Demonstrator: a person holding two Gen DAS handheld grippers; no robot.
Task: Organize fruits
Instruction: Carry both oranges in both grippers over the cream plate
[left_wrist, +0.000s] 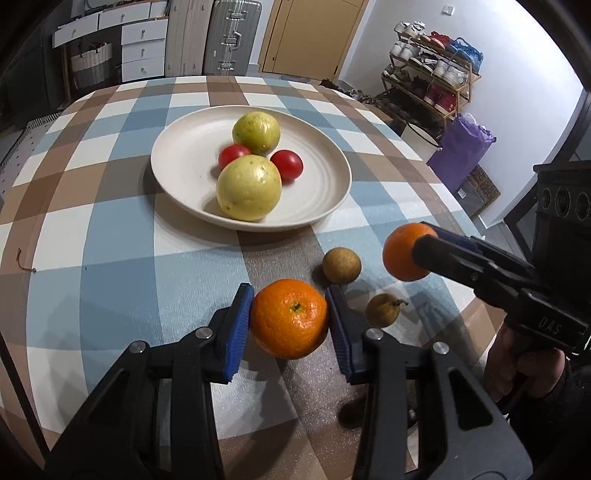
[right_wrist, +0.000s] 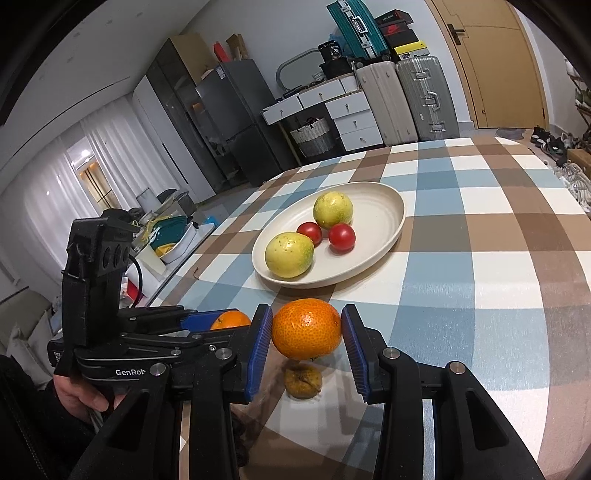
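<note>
Both tongs gripping oranges. Left tongs (left_wrist: 290, 325) clamped on an orange (left_wrist: 289, 324), lifted off the table (left_wrist: 110, 258), on the near side of the plate (left_wrist: 321, 206). Right tongs (right_wrist: 306, 339) clamped on a second orange (right_wrist: 306, 328), also raised, nearer than the plate. Plate holds two green guavas (left_wrist: 248, 192) and two tomatoes (left_wrist: 287, 164). Two small brown fruits (left_wrist: 341, 265) sit on the table short of the plate. Judgement: carry one orange at a time over the plate's bare right part, lower until resting, then release; dropping risks rolling into the tomatoes.
</note>
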